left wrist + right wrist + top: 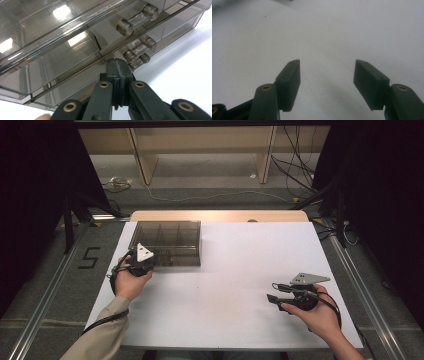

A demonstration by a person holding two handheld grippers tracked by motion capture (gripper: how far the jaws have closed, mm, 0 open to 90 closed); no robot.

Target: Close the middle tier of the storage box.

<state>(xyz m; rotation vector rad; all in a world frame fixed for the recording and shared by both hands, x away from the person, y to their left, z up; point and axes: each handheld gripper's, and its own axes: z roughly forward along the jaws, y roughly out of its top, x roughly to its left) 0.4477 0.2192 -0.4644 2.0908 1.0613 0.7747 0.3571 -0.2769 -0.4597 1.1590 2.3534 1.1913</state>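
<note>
My left hand-held gripper [150, 257] sits right at the near left corner of the smoky see-through compartment box [175, 232], its jaws pressed together with nothing between them; in the left gripper view the closed tips [118, 67] are up against the box's front edge, at the seam where the lid meets the base, though I cannot tell whether they actually touch it. Just past my tips, up and a little to the right, are the two clear latches [137, 20], one above the other, both lying flat against the box. The lid looks down, and through it I can make out dividers splitting the inside into several compartments; whether anything lies in them I cannot tell through the tinted plastic. The box rests on the white table [235, 270], stretching away from my left hand-held gripper toward the far edge. My right hand-held gripper [272, 292] is well apart from the box, off at the near right of the table, pointing across toward the left with its jaws spread wide over bare white surface, nothing between the pads [289, 77]
</note>
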